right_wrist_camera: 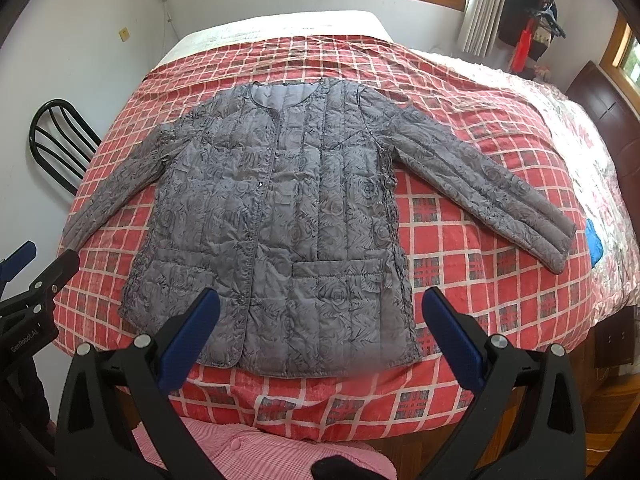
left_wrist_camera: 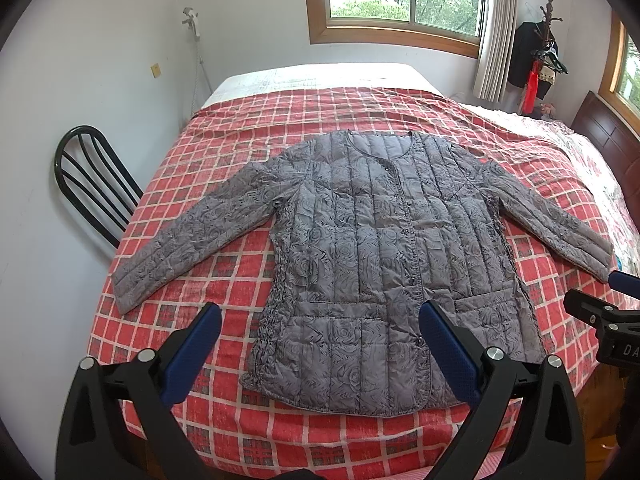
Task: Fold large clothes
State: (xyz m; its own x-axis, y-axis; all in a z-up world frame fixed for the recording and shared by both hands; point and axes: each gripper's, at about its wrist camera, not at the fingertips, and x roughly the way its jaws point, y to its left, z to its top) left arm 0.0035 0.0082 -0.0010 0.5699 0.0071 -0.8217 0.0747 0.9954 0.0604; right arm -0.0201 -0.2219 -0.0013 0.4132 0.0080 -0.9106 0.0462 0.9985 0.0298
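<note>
Quilted jacket point(left_wrist_camera: 372, 248) lying flat on bed point(left_wrist_camera: 240, 120); both tools point(left_wrist_camera: 320, 344) point(right_wrist_camera: 320, 332) hovering spread, empty; slippery padding risking sliding mid-fold.

Two handheld black two-finger grippers with blue textured pads hover side by side at the near edge of the scene, both pointing toward the far side. The left gripper point(left_wrist_camera: 320, 344) holds its jaws spread wide, nothing between the blue pads point(left_wrist_camera: 192, 356), black linkage arms angling back toward the camera. The right gripper point(right_wrist_camera: 320, 336) matches that pose, jaws equally wide and empty (its own pads point(right_wrist_camera: 452, 336) show the same dotted texture). Each tool appears in the other's view: the right gripper's tip point(left_wrist_camera: 600, 312) at the right margin, the left gripper's point(right_wrist_camera: 36, 280) at the left margin.
</note>
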